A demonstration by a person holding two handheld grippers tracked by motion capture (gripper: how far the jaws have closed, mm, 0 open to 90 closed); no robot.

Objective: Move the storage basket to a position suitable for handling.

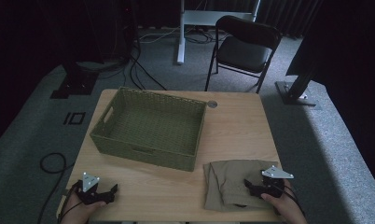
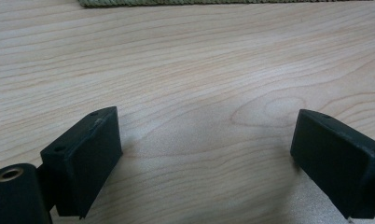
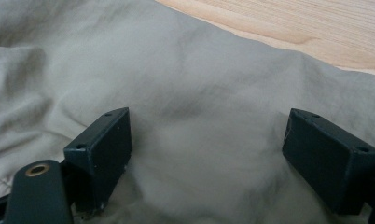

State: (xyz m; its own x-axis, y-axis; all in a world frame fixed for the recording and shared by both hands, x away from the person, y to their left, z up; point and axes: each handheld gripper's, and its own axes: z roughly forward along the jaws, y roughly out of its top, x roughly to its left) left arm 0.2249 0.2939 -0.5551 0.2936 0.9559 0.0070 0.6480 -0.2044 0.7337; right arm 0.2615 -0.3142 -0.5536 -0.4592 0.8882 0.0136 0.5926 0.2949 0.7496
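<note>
A folded beige cloth lies on the wooden table at the front right. My right gripper rests over it, open, its jaws wide apart above the fabric with nothing pinched between them. My left gripper sits at the front left corner, also open, over bare wood. A green woven basket with empty inside stands at the middle left of the table; its lower edge shows at the top of the left gripper view.
A black folding chair stands behind the table. A white stand leg and cables lie on the grey carpet beyond. A small round grommet is set in the table's far edge.
</note>
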